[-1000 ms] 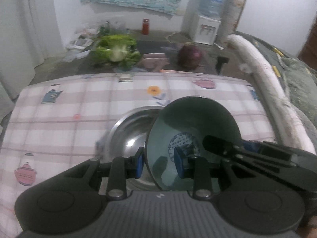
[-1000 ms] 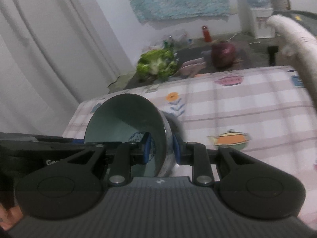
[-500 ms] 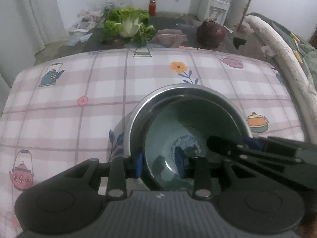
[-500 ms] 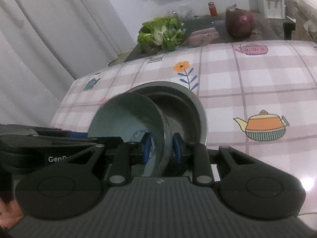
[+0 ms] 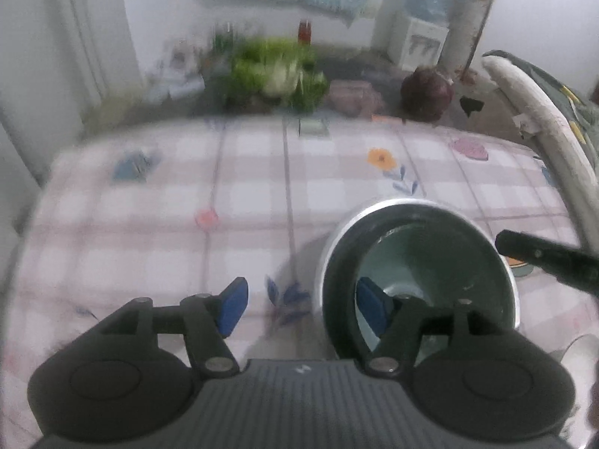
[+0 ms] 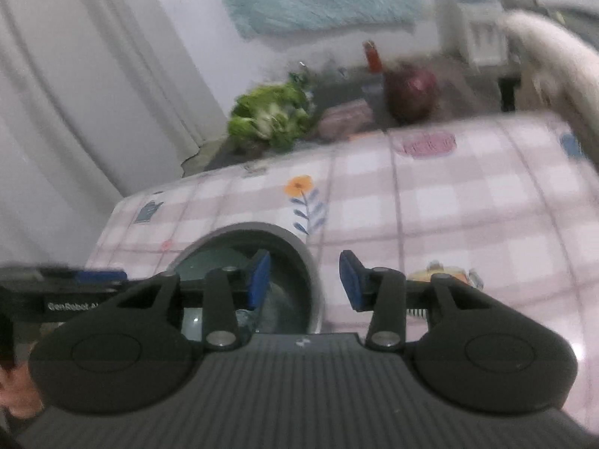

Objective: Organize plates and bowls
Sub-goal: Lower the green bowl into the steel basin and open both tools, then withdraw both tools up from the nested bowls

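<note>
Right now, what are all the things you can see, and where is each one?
Metal bowl: one, silver, on the tablecloth.
Green bowl: one, dark green, nested inside the metal bowl.
Tablecloth: one, pink checked with teapot and flower pictures.
Leafy vegetable: one, green, beyond the cloth's far edge.
Red cabbage: one, purple, right of the vegetable.
Red bottle: one, by the wall.
Water dispenser: one, white, far right.
Left tongs: open.
Right tongs: open.

Both grippers were the same build: matte black plastic, ribbed grey deck in the middle, two round domed caps either side. The left gripper [image 5: 297, 305] had bright blue pads [image 5: 233, 307] on black linkage arms with silver screws. The right gripper [image 6: 304, 280] matched, and white "GenRobot" lettering [image 6: 71, 305] showed beside it. A bit of skin [image 6: 17, 393] peeked in.
</note>
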Demonstrator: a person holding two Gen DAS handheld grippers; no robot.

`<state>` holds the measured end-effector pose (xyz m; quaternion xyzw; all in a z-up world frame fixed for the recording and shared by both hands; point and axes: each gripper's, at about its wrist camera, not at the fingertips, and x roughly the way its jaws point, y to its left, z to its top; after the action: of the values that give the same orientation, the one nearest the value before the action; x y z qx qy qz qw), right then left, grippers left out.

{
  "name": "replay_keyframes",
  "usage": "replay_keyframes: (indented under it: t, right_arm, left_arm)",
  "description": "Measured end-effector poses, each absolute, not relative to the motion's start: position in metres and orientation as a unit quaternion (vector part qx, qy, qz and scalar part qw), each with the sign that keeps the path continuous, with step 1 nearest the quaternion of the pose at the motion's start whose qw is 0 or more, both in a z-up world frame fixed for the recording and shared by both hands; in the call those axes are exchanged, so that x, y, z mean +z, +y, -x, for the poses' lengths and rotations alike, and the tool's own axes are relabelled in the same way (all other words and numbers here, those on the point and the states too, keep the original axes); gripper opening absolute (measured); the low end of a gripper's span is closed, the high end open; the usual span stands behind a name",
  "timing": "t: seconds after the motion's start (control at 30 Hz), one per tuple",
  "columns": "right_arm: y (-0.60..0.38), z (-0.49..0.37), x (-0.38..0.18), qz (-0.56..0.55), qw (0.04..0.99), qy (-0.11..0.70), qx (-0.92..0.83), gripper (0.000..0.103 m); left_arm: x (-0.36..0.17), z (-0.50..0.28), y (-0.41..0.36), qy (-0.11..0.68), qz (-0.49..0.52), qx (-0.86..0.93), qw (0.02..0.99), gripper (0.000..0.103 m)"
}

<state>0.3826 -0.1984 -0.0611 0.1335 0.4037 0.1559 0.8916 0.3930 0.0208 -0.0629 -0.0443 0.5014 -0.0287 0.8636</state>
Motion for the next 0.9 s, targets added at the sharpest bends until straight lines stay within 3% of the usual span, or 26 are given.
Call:
replay_keyframes:
  t: [0.23,0.27,0.9]
  right_arm:
    - [-0.2,-0.388,-0.087,-0.16,0.871,0.437,0.16,0.039]
    - [-0.2,-0.388,-0.088,-0.162,0.869,0.438,0.162,0.039]
    - [-0.23,-0.373,-0.08,-0.162,0.876,0.426,0.159,0.039]
  left_arm:
    - [-0.08,-0.397,0.009,0.524,0.078,-0.081,0.844,0.06]
    - [-0.079,-0.396,0.006,0.524,0.076,-0.083,0.845,0.065]
    - [-0.076,-0.398,-0.04,0.524,0.04,-0.097,0.845,0.068]
